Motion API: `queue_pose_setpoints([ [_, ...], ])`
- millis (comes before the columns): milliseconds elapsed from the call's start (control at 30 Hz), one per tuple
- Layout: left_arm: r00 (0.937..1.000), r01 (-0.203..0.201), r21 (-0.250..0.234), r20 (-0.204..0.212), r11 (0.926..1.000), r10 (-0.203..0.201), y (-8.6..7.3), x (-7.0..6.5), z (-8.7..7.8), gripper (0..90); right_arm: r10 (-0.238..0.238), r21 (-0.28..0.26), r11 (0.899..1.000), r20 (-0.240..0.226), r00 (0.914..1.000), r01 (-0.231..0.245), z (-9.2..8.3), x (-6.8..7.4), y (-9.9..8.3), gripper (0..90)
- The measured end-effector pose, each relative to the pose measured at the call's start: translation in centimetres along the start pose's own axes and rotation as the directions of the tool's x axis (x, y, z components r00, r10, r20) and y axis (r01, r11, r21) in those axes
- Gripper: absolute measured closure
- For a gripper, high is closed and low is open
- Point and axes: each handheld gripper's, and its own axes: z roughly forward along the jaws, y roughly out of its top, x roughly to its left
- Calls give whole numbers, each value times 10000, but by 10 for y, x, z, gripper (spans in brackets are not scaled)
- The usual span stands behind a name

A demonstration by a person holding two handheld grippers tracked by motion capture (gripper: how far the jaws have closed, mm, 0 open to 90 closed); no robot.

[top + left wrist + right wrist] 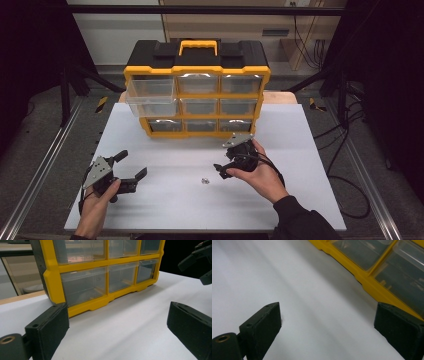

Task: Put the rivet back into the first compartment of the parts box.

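Metal bit (204,180) near right tongs (223,162): too small to identify.

Table brightly lit, surroundings dark; right gripper view blurred; drawers glare

Surface (150,200): you have a white board here, on a wooden top that shows behind it.
Rails (45,165): you see metal rails along both sides of the board.
Cables (345,150): black cables lie on the floor to your right.
Frame (70,85): dark struts stand at your left.
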Motion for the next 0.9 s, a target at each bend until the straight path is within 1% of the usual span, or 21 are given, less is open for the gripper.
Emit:
queue_pose_setpoints([
  [67, 10000, 36, -16, 31, 10000, -36, 0, 0, 0, 41, -70, 150, 9999, -104, 9999, 72, 4, 2, 1, 74],
  [100, 10000, 42, -17, 28, 10000, -42, 0, 0, 0, 39, -225, 300, 9993, -159, 9996, 230, 6, 3, 1, 74],
  [133, 10000, 99, -73, 7, 9999, -99, 0, 0, 0, 35, -121, 400, 9991, -97, 9999, 125, 8, 5, 2, 74],
  [167, 10000, 83, -29, 7, 10000, -83, 0, 1, 0, 35, -331, 447, 9984, -209, 9992, 340, 9, 5, 2, 74],
  [267, 9999, 150, -14, -32, 9999, -150, -1, 2, 0, 35, -369, 600, 9975, -205, 9991, 381, 13, 7, 3, 75],
  [333, 9999, 123, 32, -108, 9999, -123, -1, 2, -1, 34, -519, 680, 9962, -255, 9983, 535, 16, 8, 3, 76],
  [367, 9998, 106, 82, -151, 9999, -104, -1, 2, -1, 34, -432, 702, 9965, -246, 9988, 448, 17, 9, 4, 77],
  [400, 9998, 88, 137, -197, 9999, -85, -1, 2, -1, 33, -548, 766, 9955, -258, 9982, 566, 18, 9, 4, 79],
  [500, 9992, 130, 328, -389, 9994, -117, -2, 2, 0, 30, -593, 841, 9945, -371, 9976, 622, 22, 10, 5, 79],
  [533, 9990, 185, 362, -405, 9992, -170, -3, 3, 0, 30, -580, 905, 9940, -431, 9974, 617, 22, 11, 5, 81],
  [567, 9988, 207, 397, -442, 9990, -190, -3, 3, 0, 30, -478, 889, 9947, -376, 9981, 510, 23, 12, 6, 85],
  [600, 9986, 196, 451, -502, 9988, -173, -4, 4, 0, 30, -609, 910, 9938, -410, 9973, 645, 24, 12, 6, 89],
  [633, 9984, 195, 473, -543, 9987, -169, -4, 4, -1, 30, -645, 910, 9935, -453, 9969, 684, 25, 12, 6, 89],
  [667, 9981, 230, 472, -574, 9986, -203, -4, 4, -1, 30, -559, 937, 9938, -437, 9975, 598, 26, 13, 6, 93],
  [700, 9980, 253, 473, -588, 9986, -225, -4, 4, -1, 30, -665, 986, 9926, -542, 9963, 716, 26, 12, 7, 98],
  [733, 9979, 260, 458, -599, 9986, -232, -4, 4, -1, 30, -618, 992, 9928, -530, 9967, 668, 27, 13, 7, 101],
  [767, 9979, 256, 461, -610, 9986, -228, -4, 4, -2, 30, -770, 1036, 9912, -591, 9953, 828, 28, 13, 7, 102],
  [800, 9978, 260, 435, -618, 9987, -233, -4, 4, -2, 30, -807, 1038, 9908, -630, 9947, 869, 29, 13, 7, 107],
  [833, 9979, 255, 424, -610, 9988, -229, -4, 4, -2, 30, -810, 1124, 9898, -596, 9949, 873, 31, 14, 8, 113],
  [867, 9979, 247, 397, -603, 9989, -223, -4, 4, -3, 30, -859, 1244, 9878, -666, 9941, 936, 31, 14, 8, 115],
  [900, 9980, 241, 381, -589, 9990, -218, -3, 4, -3, 30, -760, 1298, 9879, -687, 9947, 844, 32, 16, 9, 116],
])
